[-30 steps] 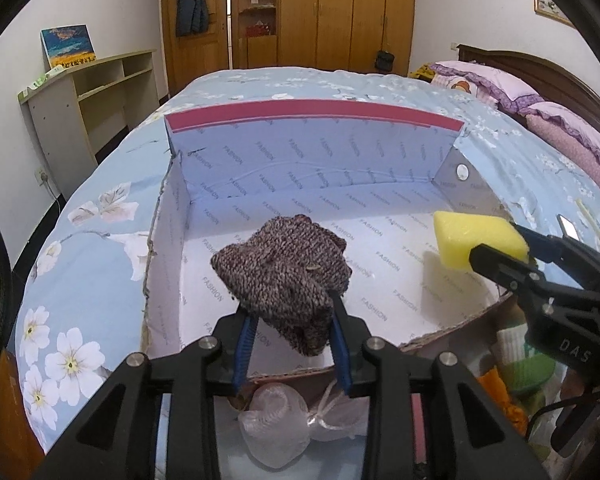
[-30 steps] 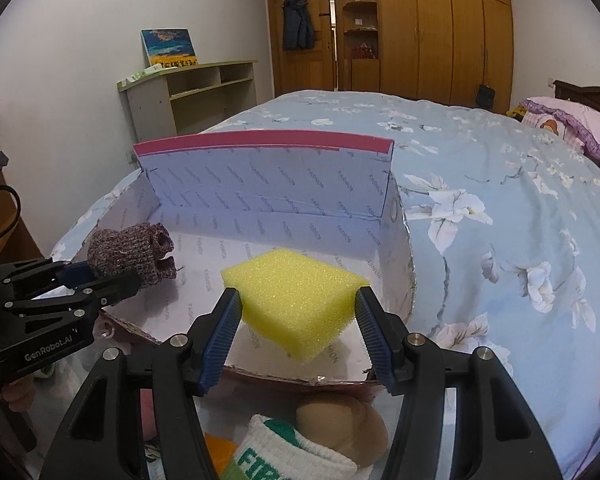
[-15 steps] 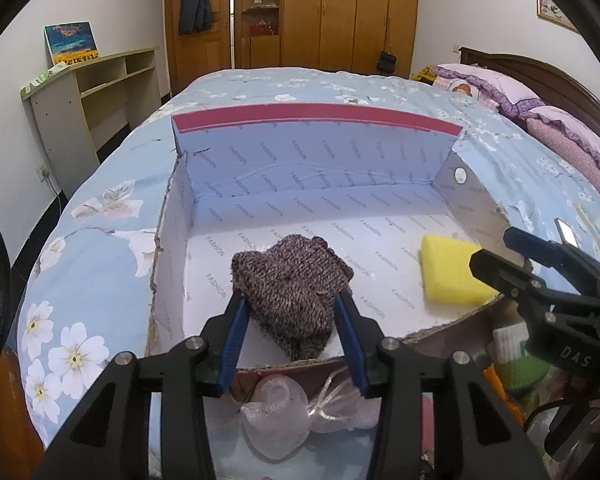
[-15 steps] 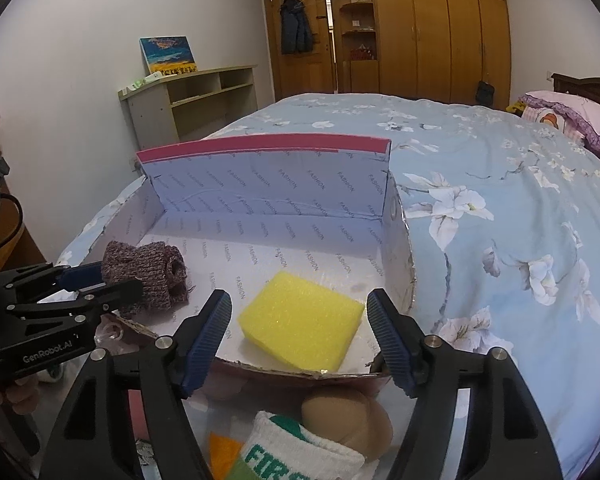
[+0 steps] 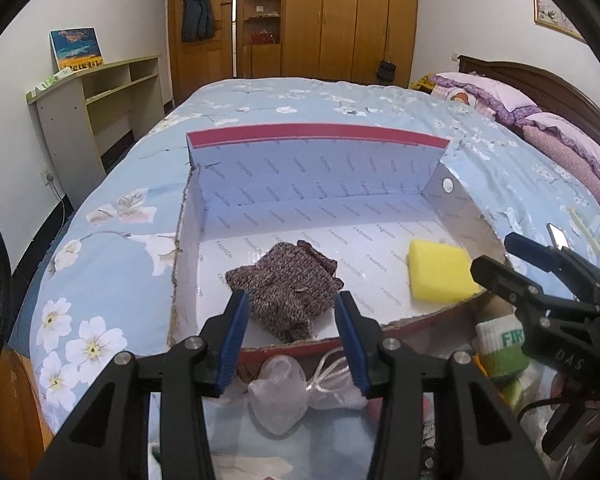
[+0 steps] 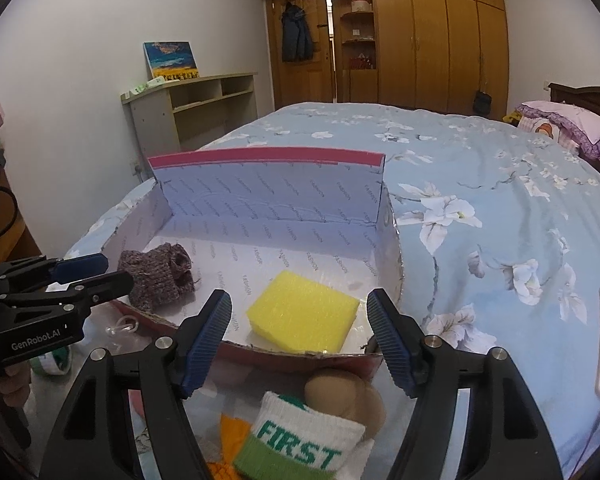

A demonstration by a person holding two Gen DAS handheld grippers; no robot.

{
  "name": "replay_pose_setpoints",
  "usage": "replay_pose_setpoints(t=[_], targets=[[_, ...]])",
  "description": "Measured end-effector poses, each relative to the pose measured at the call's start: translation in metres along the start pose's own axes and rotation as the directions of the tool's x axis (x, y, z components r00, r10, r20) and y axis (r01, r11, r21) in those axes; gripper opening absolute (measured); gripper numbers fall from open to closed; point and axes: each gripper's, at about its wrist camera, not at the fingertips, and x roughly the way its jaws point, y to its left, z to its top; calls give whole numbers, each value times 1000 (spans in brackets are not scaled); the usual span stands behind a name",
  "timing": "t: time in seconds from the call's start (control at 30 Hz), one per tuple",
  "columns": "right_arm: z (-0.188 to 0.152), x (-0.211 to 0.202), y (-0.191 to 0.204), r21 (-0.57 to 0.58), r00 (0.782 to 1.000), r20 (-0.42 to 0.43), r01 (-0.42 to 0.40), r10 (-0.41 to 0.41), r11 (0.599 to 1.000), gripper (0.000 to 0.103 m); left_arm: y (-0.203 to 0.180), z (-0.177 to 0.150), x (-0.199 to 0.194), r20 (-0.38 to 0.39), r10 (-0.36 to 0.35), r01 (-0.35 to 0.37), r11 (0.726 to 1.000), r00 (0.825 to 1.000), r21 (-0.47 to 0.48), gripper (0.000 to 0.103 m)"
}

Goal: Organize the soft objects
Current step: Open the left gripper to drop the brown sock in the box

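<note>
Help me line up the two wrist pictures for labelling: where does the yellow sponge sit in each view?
Left wrist view: the yellow sponge lies at the right, on the box floor near its front edge, beside the right gripper.
Right wrist view: the sponge lies low in the middle, ahead of that gripper's open jaws, untouched.
Shared landmark: the red top edge of the box's back wall.

Inside the one open cardboard box (image 5: 320, 168): one brown knitted item (image 5: 288, 288); one yellow sponge (image 5: 440, 276). In front of the box: one clear plastic pouch with cord (image 5: 280, 400); one white-and-green sock (image 6: 296, 436); one tan round soft item (image 6: 340, 392); one orange item (image 6: 228, 432), partly hidden. Two grippers were present.
</note>
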Motion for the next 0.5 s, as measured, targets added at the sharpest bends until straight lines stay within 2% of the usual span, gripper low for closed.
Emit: replay_pose_setpoints(t=[0.5], targets=[[-7,-37,11,-7,999,41,-7,8,1000,72,-1,-16,-28,-3,-8,8,1000,1000,-13,47]])
